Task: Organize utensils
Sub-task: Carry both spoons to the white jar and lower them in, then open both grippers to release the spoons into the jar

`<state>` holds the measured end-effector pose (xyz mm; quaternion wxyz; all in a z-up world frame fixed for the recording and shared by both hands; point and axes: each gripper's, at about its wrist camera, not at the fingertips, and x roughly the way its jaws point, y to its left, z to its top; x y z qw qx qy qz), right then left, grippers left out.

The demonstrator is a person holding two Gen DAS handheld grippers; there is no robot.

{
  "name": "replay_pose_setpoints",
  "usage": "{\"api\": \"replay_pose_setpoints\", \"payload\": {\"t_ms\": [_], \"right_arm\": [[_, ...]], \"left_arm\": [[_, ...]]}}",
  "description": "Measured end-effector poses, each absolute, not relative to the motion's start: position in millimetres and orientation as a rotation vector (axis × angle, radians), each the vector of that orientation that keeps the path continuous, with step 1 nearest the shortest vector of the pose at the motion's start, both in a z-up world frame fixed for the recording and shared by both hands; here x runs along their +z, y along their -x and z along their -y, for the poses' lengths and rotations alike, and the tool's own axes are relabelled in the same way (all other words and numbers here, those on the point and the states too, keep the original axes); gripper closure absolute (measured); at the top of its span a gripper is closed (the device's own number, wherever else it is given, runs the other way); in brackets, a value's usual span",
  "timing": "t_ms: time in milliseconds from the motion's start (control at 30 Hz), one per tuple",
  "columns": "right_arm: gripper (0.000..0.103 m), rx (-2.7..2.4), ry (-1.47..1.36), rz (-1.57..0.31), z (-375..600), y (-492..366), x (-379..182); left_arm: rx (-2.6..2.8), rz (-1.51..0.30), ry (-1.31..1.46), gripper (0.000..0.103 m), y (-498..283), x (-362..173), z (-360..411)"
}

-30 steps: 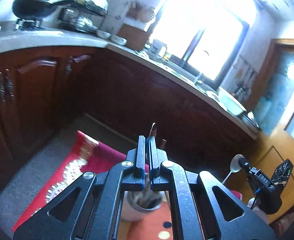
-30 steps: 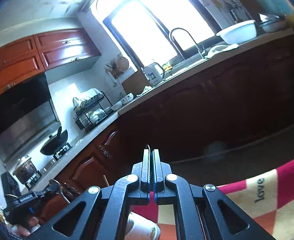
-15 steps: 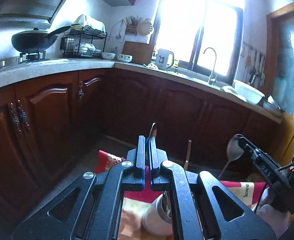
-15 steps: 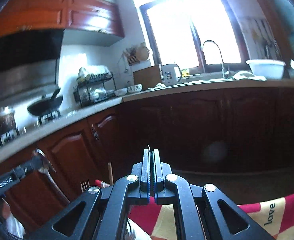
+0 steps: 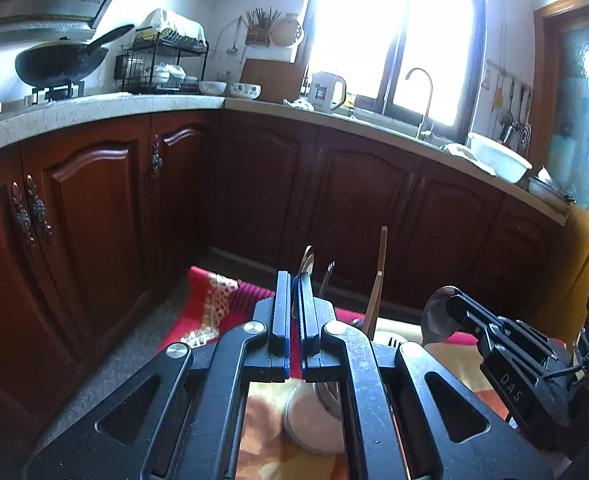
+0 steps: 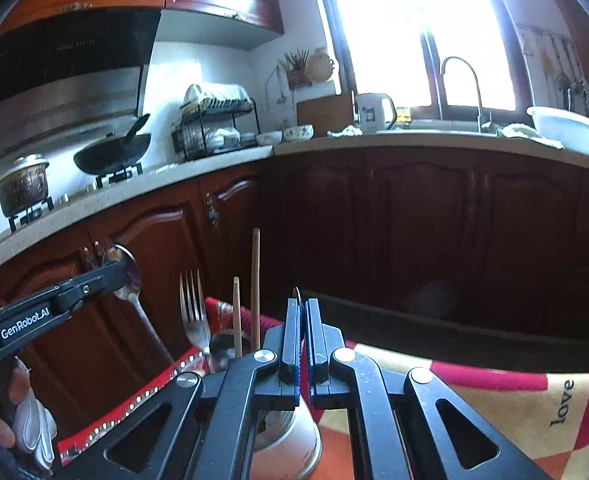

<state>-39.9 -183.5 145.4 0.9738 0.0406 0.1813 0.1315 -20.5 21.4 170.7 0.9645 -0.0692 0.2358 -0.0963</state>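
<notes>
My left gripper point(image 5: 293, 292) is shut on a metal spoon point(image 5: 307, 261), whose bowl sticks up between the fingers. It also shows in the right wrist view point(image 6: 112, 276), gripping that spoon point(image 6: 126, 270). My right gripper point(image 6: 301, 312) is shut on another spoon; only a metal tip point(image 6: 296, 293) shows there. In the left wrist view it point(image 5: 454, 306) grips the spoon bowl point(image 5: 438, 314). A metal utensil cup point(image 6: 290, 446) stands below both, holding a fork point(image 6: 192, 308) and two wooden chopsticks point(image 6: 256, 280).
The cup point(image 5: 314, 420) stands on a table with a red, orange and cream cloth point(image 6: 514, 408). Dark wooden cabinets point(image 5: 94, 208) and a counter with a wok point(image 5: 60, 62), dish rack point(image 5: 162, 68), kettle point(image 5: 326, 92) and sink tap point(image 5: 420, 96) lie beyond.
Both views have tilted level, from a slanted look at the floor to facing the cabinets. Both grippers stay shut on their spoons, and the cup's fork and chopsticks have come into view.
</notes>
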Motion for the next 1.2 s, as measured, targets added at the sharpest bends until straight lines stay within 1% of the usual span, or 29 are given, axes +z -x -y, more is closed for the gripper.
{"api": "replay_pose_setpoints", "payload": {"t_ms": [333,433,500,633,733,833,867,900,1033,1133,1200], "right_arm": [[0.101,0.306,-0.150,-0.452,195,40,128],[0.101,0.338,-0.228,-0.485,206,37,126],[0.097,0.357,-0.278,-0.500,213,36,126],[0.095,0.362,-0.292,-0.501,218,42,127],[0.093,0.362,-0.296,-0.497,221,48,128],[0.088,0.368,-0.296,-0.491,223,55,131],[0.086,0.371,-0.296,-0.487,224,58,133],[0.084,0.372,-0.295,-0.485,224,58,135],[0.083,0.393,-0.298,-0.482,231,65,142],[0.082,0.393,-0.305,-0.475,254,75,150],[0.079,0.373,-0.309,-0.499,278,82,151]], "left_arm": [[-0.196,-0.538,0.148,0.102,17,151,-14],[-0.201,-0.555,0.153,0.101,16,150,-13],[-0.206,-0.563,0.164,0.101,15,150,-14],[-0.210,-0.579,0.183,0.101,17,151,-14],[-0.213,-0.584,0.194,0.094,19,151,-15],[-0.224,-0.585,0.211,0.080,20,154,-17],[-0.225,-0.581,0.214,0.074,22,155,-18],[-0.226,-0.579,0.214,0.071,23,156,-18],[-0.233,-0.581,0.215,0.070,29,162,-20],[-0.260,-0.563,0.195,0.070,41,171,-19],[-0.287,-0.557,0.185,0.067,50,174,-16]]}}
